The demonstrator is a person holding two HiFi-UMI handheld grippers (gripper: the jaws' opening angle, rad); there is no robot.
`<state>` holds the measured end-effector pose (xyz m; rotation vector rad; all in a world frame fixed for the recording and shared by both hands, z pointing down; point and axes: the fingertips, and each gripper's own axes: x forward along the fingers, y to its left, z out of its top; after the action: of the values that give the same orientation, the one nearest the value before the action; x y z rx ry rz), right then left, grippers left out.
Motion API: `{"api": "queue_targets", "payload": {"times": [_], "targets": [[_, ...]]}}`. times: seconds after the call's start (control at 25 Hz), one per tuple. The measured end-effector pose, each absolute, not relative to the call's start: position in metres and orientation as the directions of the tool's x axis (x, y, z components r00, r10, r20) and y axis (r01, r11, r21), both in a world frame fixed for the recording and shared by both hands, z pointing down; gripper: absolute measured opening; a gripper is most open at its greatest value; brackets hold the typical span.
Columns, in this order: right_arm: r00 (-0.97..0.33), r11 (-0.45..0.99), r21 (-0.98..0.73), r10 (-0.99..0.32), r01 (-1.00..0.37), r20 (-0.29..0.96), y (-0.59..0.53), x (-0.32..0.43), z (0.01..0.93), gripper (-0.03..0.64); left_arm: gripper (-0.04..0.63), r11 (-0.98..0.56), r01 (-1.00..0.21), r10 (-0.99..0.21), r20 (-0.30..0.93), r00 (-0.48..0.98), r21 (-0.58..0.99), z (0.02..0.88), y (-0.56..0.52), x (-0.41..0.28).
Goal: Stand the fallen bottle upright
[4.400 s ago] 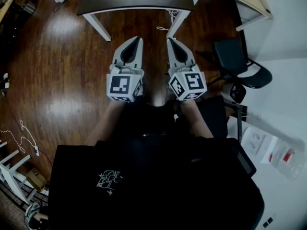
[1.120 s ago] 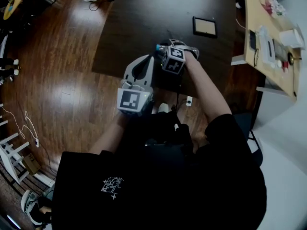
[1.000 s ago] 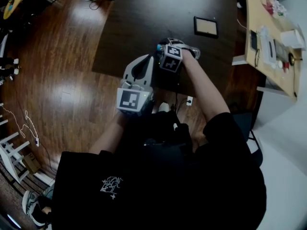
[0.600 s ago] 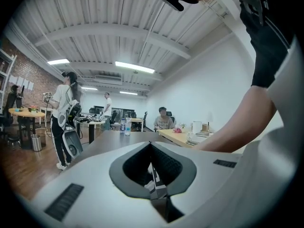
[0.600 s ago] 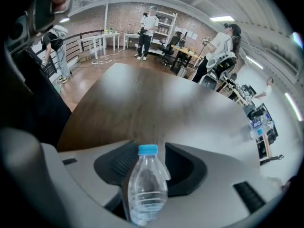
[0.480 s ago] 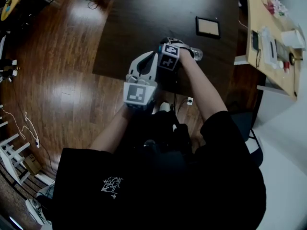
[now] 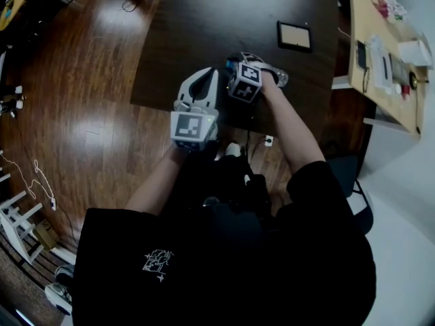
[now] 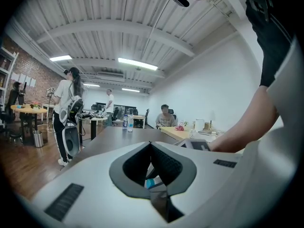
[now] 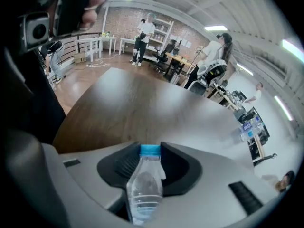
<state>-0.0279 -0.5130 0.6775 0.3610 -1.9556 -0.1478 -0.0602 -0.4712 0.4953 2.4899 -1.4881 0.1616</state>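
Note:
A clear plastic bottle (image 7: 277, 78) with a blue cap (image 7: 228, 65) lies on its side near the front edge of the dark table (image 7: 224, 19). My right gripper (image 9: 150, 148) points steeply down over it. Its jaws are closing, with the bottle (image 9: 145, 189) between them and the cap (image 9: 150, 150) at the tips. The pads touch the bottle's body on both sides. My left gripper (image 7: 211, 73) hovers just left of the bottle, shut and holding nothing. Through its jaws (image 8: 151, 145) the blue cap (image 8: 149, 183) shows.
A small framed panel (image 7: 294, 36) lies further back on the table. A light wooden desk (image 7: 387, 39) with clutter stands at the right. In the left gripper view two water bottles (image 8: 127, 122) stand at the table's far end, and people (image 8: 66, 113) stand beyond.
My left gripper has moved forward towards the table edge, beside the bottle. My right gripper has stayed over the bottle.

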Motion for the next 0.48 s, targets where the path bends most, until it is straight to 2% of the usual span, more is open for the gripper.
{"api": "queue_targets", "payload": {"times": [0.16, 0.28, 0.48], "targets": [[-0.503, 0.907, 0.297, -0.415, -0.299, 0.758, -0.518, -0.019, 0.635, 0.163, 0.0, -0.471, -0.87, -0.848, 0.199, 0.492, 0.144, 0.487, -0.471, -0.052], [-0.601, 0.845, 0.25, -0.517, -0.473, 0.61, -0.521, -0.001, 0.591, 0.161, 0.0, -0.494, -0.859, -0.839, 0.187, 0.511, 0.136, 0.48, -0.466, -0.041], [-0.627, 0.705, 0.074, -0.669, -0.705, 0.399, -0.524, 0.03, 0.539, 0.163, 0.0, -0.526, -0.842, -0.823, 0.176, 0.54, 0.124, 0.476, -0.46, -0.015]]}}
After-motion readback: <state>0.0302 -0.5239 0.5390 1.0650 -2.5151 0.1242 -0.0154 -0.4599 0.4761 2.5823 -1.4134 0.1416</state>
